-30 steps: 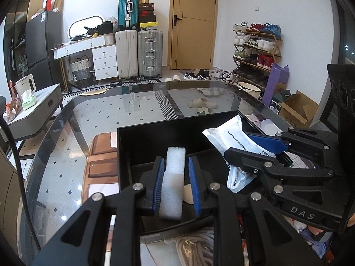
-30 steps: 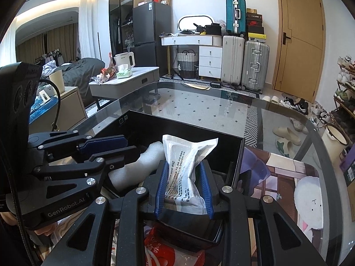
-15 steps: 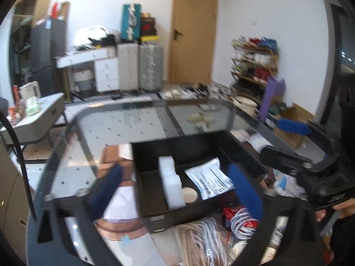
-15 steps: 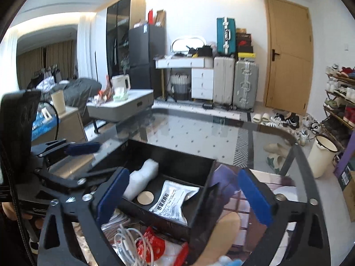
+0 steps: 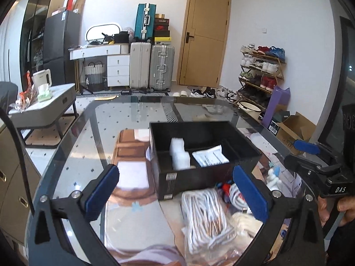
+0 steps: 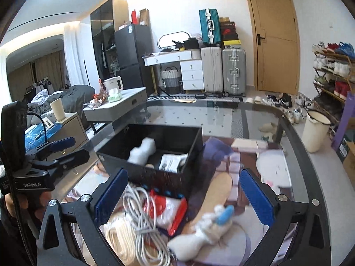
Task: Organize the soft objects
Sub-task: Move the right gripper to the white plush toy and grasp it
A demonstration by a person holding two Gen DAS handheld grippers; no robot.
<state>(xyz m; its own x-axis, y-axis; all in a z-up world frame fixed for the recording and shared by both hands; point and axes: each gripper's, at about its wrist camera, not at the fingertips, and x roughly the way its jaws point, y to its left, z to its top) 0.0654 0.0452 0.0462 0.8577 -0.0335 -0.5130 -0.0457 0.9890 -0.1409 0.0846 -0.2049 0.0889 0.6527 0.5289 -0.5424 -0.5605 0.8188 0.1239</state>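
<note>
Both jaws spread wide, gripping nothing. Nearest the right gripper (image 6: 183, 196): white plush toy (image 6: 204, 230) beside cables (image 6: 137, 212); best pinched mid-body, clear of cords. Left gripper (image 5: 175, 190) free above rope bundle (image 5: 204, 217). Farther: black box (image 5: 199, 177) already holding 2 items, foam block (image 5: 179, 155) and white packet (image 5: 209, 156).

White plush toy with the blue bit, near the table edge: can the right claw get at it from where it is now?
Probably yes. The right claw is wide open, and the plush toy lies uncovered on the glass table, low between its fingers. The grey cable sits apart to its left, so nothing blocks a descent.
</note>
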